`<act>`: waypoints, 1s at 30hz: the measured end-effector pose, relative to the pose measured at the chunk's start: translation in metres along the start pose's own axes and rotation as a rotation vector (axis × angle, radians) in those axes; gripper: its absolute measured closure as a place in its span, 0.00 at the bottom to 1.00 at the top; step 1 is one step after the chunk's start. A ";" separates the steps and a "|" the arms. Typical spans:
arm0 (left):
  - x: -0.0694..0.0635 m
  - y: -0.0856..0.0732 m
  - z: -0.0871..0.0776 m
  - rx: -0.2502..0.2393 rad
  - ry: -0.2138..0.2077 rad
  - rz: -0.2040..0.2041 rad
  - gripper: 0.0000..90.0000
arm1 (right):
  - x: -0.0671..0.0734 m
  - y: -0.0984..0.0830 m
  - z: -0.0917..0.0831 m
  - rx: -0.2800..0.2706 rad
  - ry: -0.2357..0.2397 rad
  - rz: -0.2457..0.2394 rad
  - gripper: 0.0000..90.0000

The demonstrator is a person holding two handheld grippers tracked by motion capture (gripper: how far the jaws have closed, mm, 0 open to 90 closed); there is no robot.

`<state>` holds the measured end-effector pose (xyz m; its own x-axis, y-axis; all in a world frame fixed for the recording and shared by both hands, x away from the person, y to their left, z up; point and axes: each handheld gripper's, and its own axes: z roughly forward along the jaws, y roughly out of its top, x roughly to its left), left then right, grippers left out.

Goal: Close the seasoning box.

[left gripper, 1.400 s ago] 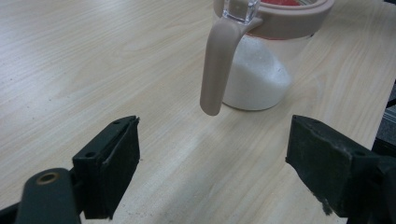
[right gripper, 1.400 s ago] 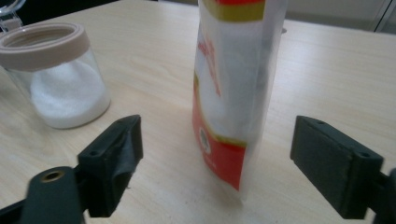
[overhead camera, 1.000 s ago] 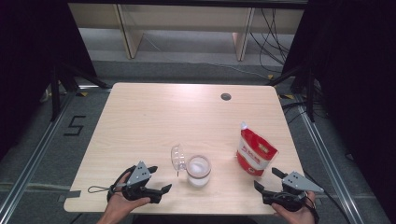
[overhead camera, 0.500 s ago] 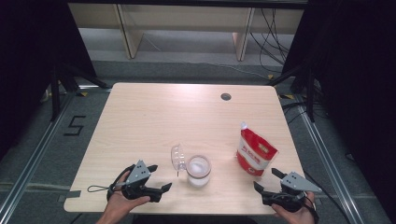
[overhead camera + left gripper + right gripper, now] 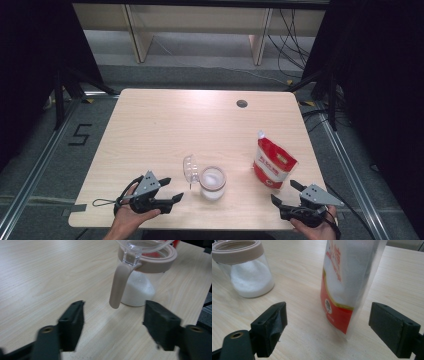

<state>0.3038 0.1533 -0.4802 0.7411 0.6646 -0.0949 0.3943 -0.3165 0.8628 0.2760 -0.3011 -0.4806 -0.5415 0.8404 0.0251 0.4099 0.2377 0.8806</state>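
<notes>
Left gripper (image 5: 172, 189) sits at the table's (image 5: 150, 130) near edge, jaws apart but just been closing in a bit, nothing between them, aimed at the glass jar (image 5: 212, 182) of white powder just ahead, lid (image 5: 189, 169) flipped open. Right gripper (image 5: 284, 192) is gaping wide, empty, facing the red-and-white pouch (image 5: 272, 162) standing beyond.

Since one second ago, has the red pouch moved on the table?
No. In the high view the red pouch stands at the same spot, right of the glass jar and below the dark hole in the table.
</notes>
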 end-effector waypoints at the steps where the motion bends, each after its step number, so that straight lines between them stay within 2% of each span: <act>1: 0.000 0.000 0.000 -0.004 0.009 0.009 0.48 | 0.000 0.000 0.000 -0.003 0.003 0.000 0.18; 3: -0.001 0.002 -0.001 -0.015 0.014 0.020 0.59 | -0.001 0.001 0.001 -0.016 0.000 -0.021 0.18; 5: -0.002 0.004 -0.002 -0.011 0.020 0.035 0.70 | -0.001 0.000 0.001 -0.009 0.000 -0.014 0.18; 7: -0.002 0.006 -0.001 -0.011 0.012 0.037 0.78 | -0.003 0.000 0.002 -0.020 -0.008 -0.040 0.18; 8: -0.003 0.006 -0.001 -0.013 0.011 0.035 0.82 | -0.002 0.000 0.002 -0.012 0.014 -0.022 0.18; 11: -0.004 0.009 -0.001 -0.016 0.016 0.029 0.91 | 0.002 0.000 0.001 -0.005 0.010 0.008 0.18; 13: -0.004 0.012 0.000 -0.020 0.016 0.033 0.96 | 0.000 0.000 0.002 -0.011 0.013 -0.012 0.18; 17: -0.009 0.017 0.001 -0.029 0.006 0.050 0.99 | 0.001 0.000 0.000 0.001 0.005 0.023 0.18; 18: -0.009 0.019 0.001 -0.026 0.009 0.065 0.99 | 0.000 0.000 0.000 0.000 0.005 0.020 0.18; 19: -0.011 0.020 0.002 -0.039 0.001 0.053 0.99 | 0.000 0.000 0.000 0.000 0.006 0.018 0.18; 20: -0.010 0.022 0.002 -0.033 0.001 0.069 0.99 | 0.000 -0.001 0.000 0.002 0.007 0.021 0.18; 24: -0.012 0.025 0.003 -0.037 0.008 0.071 0.99 | 0.001 -0.001 0.000 0.000 0.012 0.019 0.18; 26: -0.011 0.027 0.002 -0.036 0.007 0.099 0.99 | 0.001 -0.001 0.001 -0.004 0.010 0.009 0.18; 27: -0.012 0.027 0.003 -0.037 0.011 0.075 0.99 | -0.001 -0.001 0.002 -0.010 0.008 -0.007 0.18; 30: -0.012 0.028 0.003 -0.041 0.008 0.079 0.99 | 0.000 -0.001 0.001 -0.004 0.012 0.006 0.18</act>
<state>0.3080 0.1342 -0.4563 0.7645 0.6442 -0.0219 0.3118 -0.3399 0.8873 0.2766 -0.3005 -0.4819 -0.5477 0.8359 0.0357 0.4101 0.2310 0.8823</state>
